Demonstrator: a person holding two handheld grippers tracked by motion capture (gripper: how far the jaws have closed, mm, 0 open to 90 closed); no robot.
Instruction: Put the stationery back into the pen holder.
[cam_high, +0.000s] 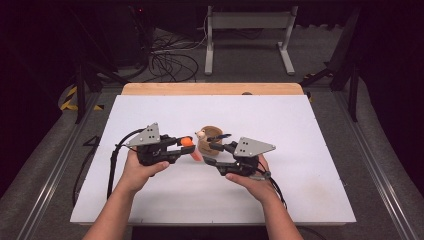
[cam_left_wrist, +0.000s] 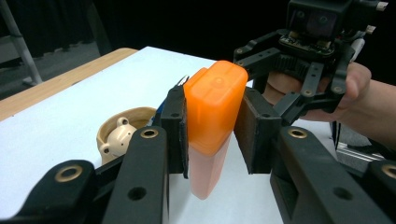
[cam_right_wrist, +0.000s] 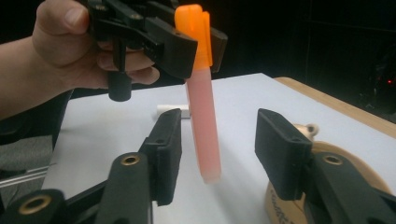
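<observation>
An orange highlighter (cam_high: 191, 147) hangs upright, cap at the top, pale pink body pointing down at the white board. My left gripper (cam_high: 182, 146) is shut on its orange cap (cam_left_wrist: 212, 107), one pad on each side. In the right gripper view, my right gripper (cam_right_wrist: 219, 140) stands open around the highlighter's body (cam_right_wrist: 203, 126), with a gap between each pad and the body. A wooden cup (cam_high: 207, 145) with a small bear figure (cam_left_wrist: 119, 137) stands just behind the two grippers. A blue pen (cam_high: 220, 136) pokes out of it.
The white board (cam_high: 300, 165) lies on a wooden table whose far edge (cam_high: 210, 88) shows beyond it. A small white cylinder (cam_right_wrist: 173, 110) lies on the board behind the highlighter. Cables and a metal stand (cam_high: 247, 35) are on the floor past the table.
</observation>
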